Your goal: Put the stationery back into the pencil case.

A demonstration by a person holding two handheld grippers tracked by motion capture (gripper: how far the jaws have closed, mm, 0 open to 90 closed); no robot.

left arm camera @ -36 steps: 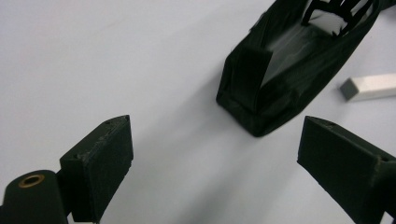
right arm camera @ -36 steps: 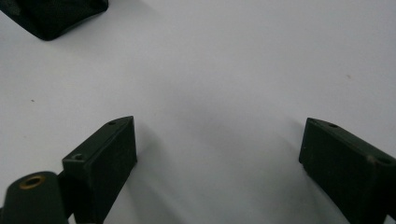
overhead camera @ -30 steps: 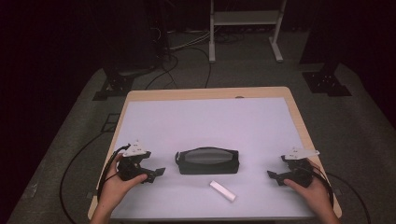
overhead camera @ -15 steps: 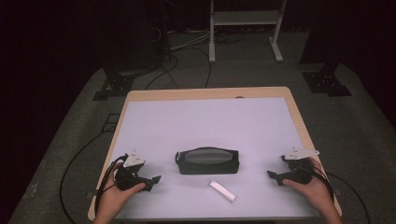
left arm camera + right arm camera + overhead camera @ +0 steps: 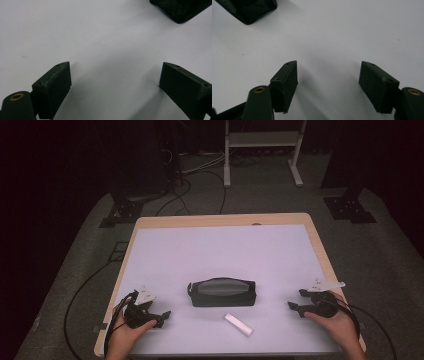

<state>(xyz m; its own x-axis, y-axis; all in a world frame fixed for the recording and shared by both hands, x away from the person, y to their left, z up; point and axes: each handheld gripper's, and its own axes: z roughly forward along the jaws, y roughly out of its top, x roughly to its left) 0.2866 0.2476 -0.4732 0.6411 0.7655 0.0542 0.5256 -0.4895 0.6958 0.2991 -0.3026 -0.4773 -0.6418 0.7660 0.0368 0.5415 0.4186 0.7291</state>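
High view is showing my left gripper (image 5: 162, 313) and right gripper (image 5: 295, 299) resting with jaws spread, and I am risking knocking the white stick (image 5: 238, 324) while reaching for the dark pouch (image 5: 222, 292).

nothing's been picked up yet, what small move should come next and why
Probably ease the right gripper inward toward the small white bar. Both grippers are open and empty, the left gripper too, and the bar lies loose on the table just in front of the dark zipped pouch, apart from it.
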